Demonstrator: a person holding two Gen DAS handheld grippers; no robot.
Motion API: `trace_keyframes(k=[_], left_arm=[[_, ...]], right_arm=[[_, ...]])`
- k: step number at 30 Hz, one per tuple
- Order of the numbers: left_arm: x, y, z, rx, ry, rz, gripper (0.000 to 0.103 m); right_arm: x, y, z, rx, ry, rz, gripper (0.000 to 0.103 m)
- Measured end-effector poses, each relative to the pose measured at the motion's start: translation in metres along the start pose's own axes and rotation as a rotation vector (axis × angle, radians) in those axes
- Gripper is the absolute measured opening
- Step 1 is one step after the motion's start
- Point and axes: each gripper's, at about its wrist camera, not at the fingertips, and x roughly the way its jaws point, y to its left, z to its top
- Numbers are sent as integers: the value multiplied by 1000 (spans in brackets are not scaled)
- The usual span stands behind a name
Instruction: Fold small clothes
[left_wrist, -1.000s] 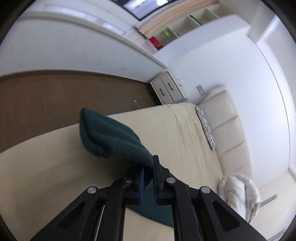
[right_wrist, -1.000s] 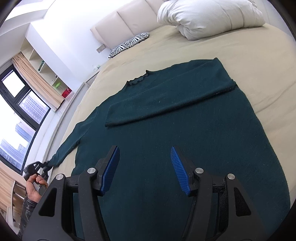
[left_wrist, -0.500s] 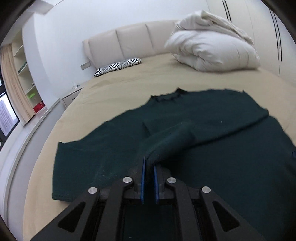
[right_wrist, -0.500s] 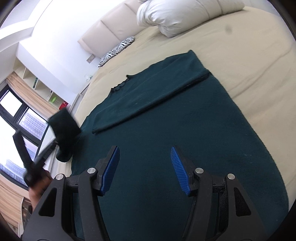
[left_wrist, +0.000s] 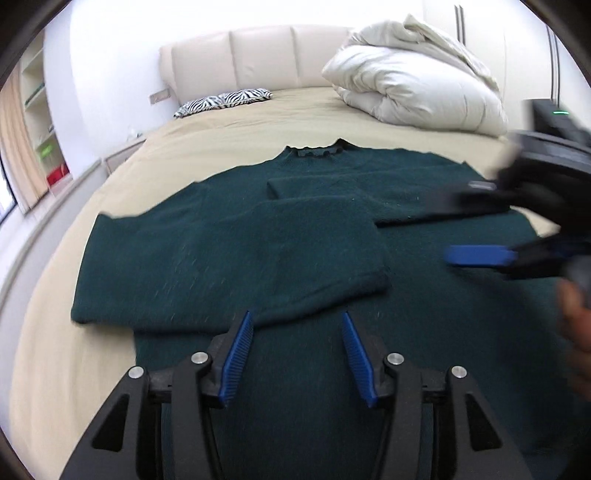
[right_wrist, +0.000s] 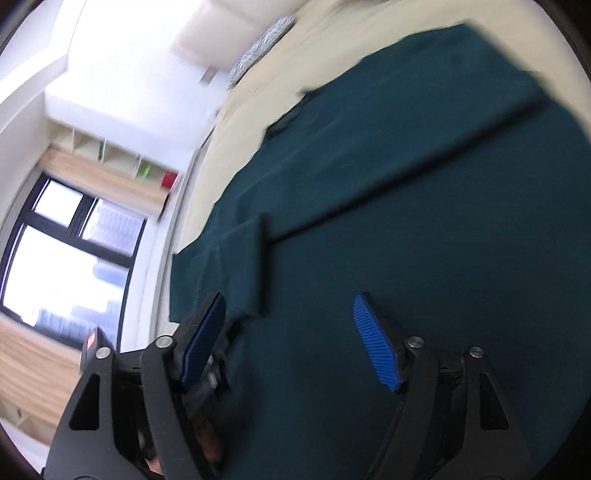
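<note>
Both sleeves lie folded in across the chest of the sweater (left_wrist: 332, 332), which is spread flat on the bed (left_wrist: 229, 133) with its collar (left_wrist: 314, 151) toward the headboard (left_wrist: 240, 55). The left sleeve (left_wrist: 236, 254) sits just below the collar on the window side; the right sleeve (left_wrist: 391, 192) crosses just above it, its cuff near the collar's line.

The left tool (left_wrist: 295, 350) hovers over the sweater's lower body, fingers apart, nothing between them. The right tool (right_wrist: 291, 343) is also spread wide and empty, above the hem area; from the left view it shows as a blurred shape (left_wrist: 480, 254) at the sweater's far side from the window.

My guess is the next step is folding the body up toward the collar. The knit looks thick and soft, so a pinch could catch only the top layer and leave the back behind, giving a lopsided fold. Lifting the hem unevenly could drag the left sleeve off the chest, since it lies loose with a bulky rolled edge. The duvet (left_wrist: 413, 92) near the collar's right should not interfere.
</note>
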Motion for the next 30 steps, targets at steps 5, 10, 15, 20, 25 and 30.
trace_keyframes(k=[5,10,15,20,25,30], left_arm=[[-16,39,-13,-179,-18,-61,51],[-28,80,-25,-351,-26,-95,51],[-32,99,-26,-421,-34,-101,51],[-37,115,-21,-470,-59,-95,51],[-29,125,-14,-488,-63,-74,51],[-14,146,2,-511,-56,-51,51]], right_arm=[[54,16,23,6,57,-34,74],[79,54,21,-141,83,-103,43],[90,85,13,-317,86,-214,9],[44,123,24,-468,-45,-223,7],[6,125,55,-531,-129,-229,7],[7,57,86,-428,-87,-315,7]])
